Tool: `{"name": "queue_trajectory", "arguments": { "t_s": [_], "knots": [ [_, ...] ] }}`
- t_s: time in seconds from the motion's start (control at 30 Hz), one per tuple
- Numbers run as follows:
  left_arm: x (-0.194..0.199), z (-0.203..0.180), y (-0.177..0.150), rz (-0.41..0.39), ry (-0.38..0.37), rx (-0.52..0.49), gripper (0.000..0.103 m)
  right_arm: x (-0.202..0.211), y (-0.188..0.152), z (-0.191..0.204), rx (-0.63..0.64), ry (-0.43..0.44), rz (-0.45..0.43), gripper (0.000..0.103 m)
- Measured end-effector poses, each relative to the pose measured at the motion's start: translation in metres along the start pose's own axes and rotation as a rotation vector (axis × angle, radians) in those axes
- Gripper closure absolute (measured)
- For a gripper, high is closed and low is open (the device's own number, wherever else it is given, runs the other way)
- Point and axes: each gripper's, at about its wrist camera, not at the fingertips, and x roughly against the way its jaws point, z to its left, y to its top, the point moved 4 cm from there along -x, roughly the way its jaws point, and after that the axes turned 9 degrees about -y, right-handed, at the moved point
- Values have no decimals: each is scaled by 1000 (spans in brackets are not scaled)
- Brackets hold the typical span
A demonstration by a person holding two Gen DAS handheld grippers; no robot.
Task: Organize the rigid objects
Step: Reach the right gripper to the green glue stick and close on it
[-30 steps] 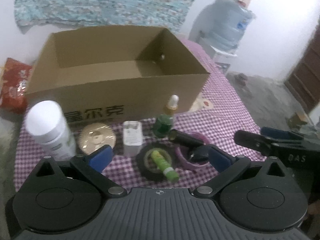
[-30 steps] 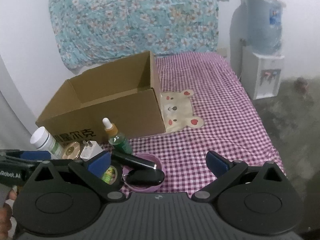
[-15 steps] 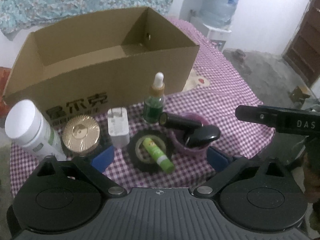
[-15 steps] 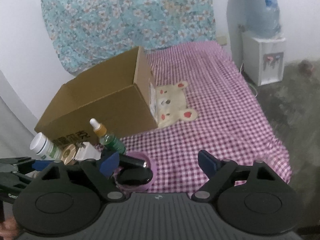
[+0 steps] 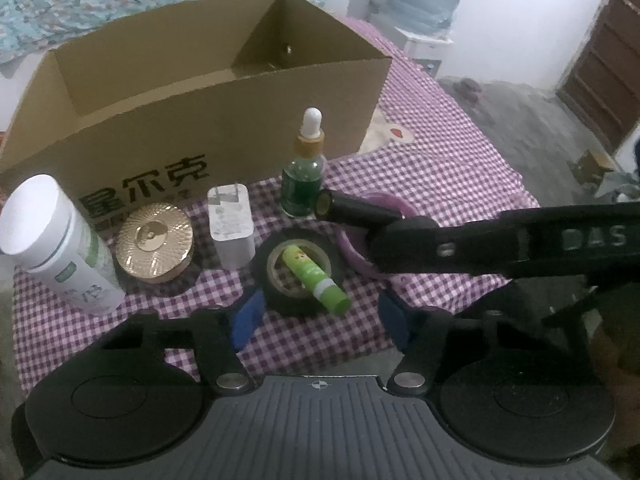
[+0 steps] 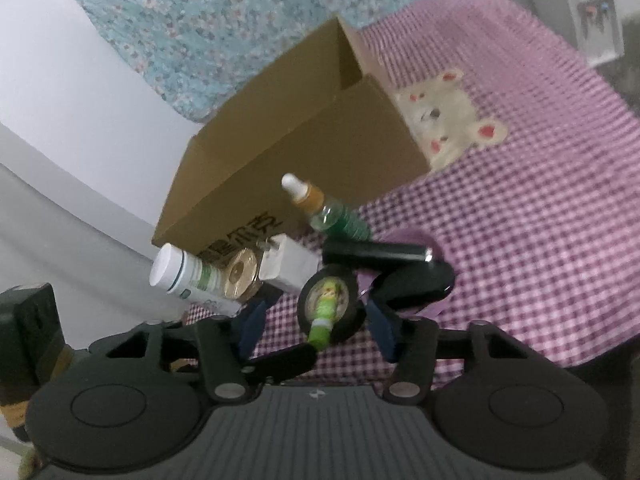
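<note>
Risk of knocking the green glue stick (image 5: 314, 278) off the black tape roll (image 5: 298, 270) on the checked cloth, both hand-held grippers (image 5: 320, 318) (image 6: 314, 320) half-open, closing, empty.

My left gripper (image 5: 320, 316) closing, fingers (image 5: 248, 314) either side of tape roll (image 5: 298, 276), not touching. Glue stick (image 5: 314, 276) lies across roll. Dropper bottle (image 5: 302, 186) upright before box (image 5: 200, 92). Right gripper arm (image 5: 500, 244) crosses from right.
</note>
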Motion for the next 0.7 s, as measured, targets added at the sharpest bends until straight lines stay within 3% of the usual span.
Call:
{"name": "queue_trajectory", "arguments": {
  "t_s": [0.37,0.5,0.7],
  "knots": [
    [-18,-2,-1,55,-14,-56,56,-37,-8,3,-20,-41,97,73],
    [-24,1,-2,73,-19,-52,70,-46,-10,3,-25,-43,128,75],
    [-26,9,-3,88,-18,-34,71,-55,-10,6,-38,-31,156,75]
  ]
}}
